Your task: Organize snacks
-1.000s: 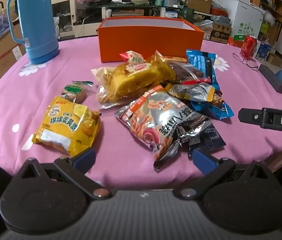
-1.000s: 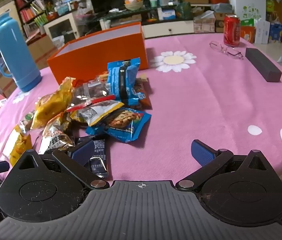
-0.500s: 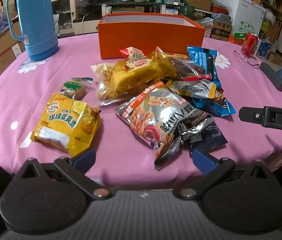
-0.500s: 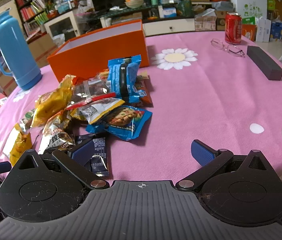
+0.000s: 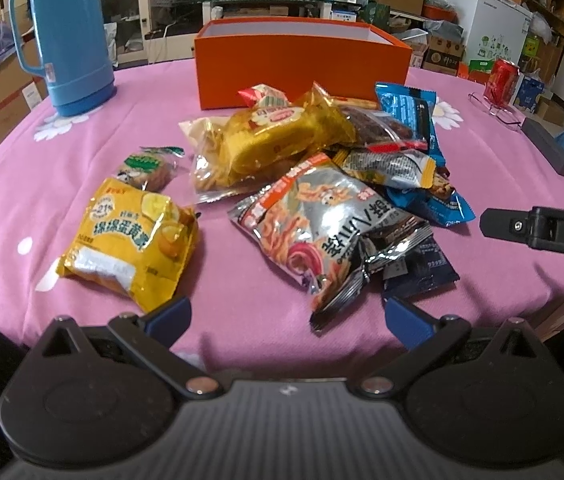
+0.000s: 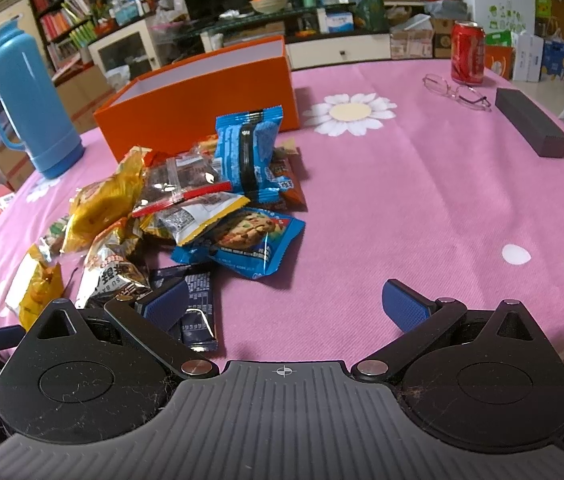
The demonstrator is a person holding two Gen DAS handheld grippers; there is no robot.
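A pile of snack packets lies on the pink tablecloth [image 5: 241,248] before an open orange box [image 5: 302,68], also in the right wrist view [image 6: 201,100]. Nearest my left gripper [image 5: 288,314] are a yellow egg-yolk packet [image 5: 129,240] and a silver noodle-snack bag [image 5: 322,228]. A dark blue bar [image 6: 197,308] lies by my right gripper's [image 6: 286,304] left finger. A blue cookie packet [image 6: 241,244] and a blue wafer packet [image 6: 247,152] lie beyond. Both grippers are open, empty, at the near table edge. The right gripper shows in the left view [image 5: 542,232].
A blue thermos [image 5: 69,36] stands at the far left. A red can [image 6: 468,52], glasses [image 6: 456,92] and a dark block [image 6: 530,122] sit at the far right. Shelves, boxes and a cabinet stand behind the table.
Both grippers have moved slightly forward toward the snack pile; the snacks themselves have not moved. Both stay open.
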